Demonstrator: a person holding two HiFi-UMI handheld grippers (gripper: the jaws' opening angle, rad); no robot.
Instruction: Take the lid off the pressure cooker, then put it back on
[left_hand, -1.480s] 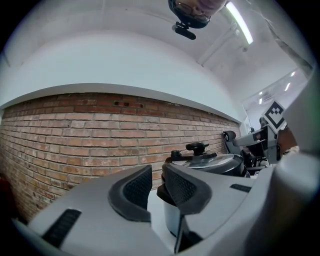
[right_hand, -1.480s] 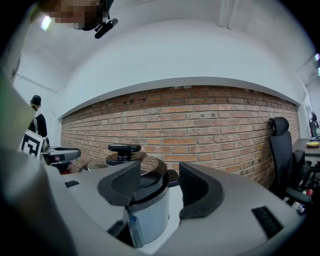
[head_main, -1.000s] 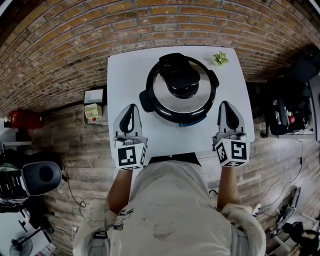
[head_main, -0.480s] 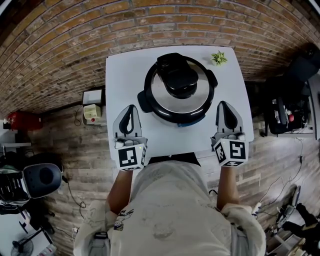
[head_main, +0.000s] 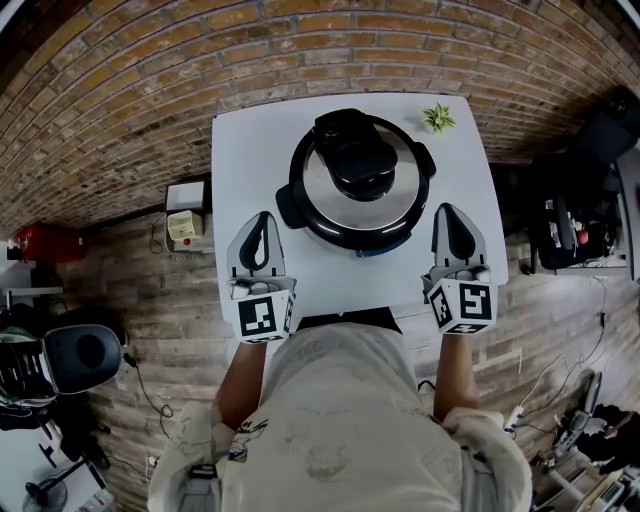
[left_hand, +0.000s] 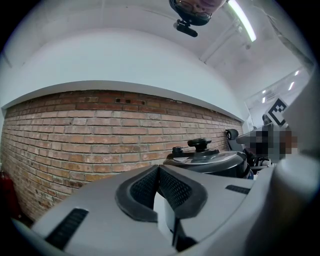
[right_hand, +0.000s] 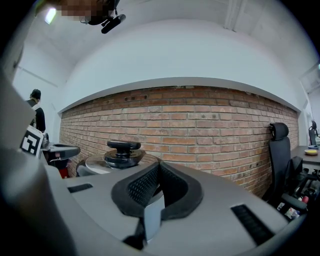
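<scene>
While left tongs (head_main: 259, 214) and right tongs (head_main: 449, 207) stay shut, nothing moves

Pale printed T-shirt (head_main: 340, 420), grey left gripper (head_main: 261, 217), grey right gripper (head_main: 449, 210).

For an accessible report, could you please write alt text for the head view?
A lidded pressure cooker sits on a white table, ahead of the shut, empty left gripper and right gripper. A small plant stands beyond it.

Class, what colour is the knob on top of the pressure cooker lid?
Black. The knob sits on the shiny silver lid, best seen in the head view.
</scene>
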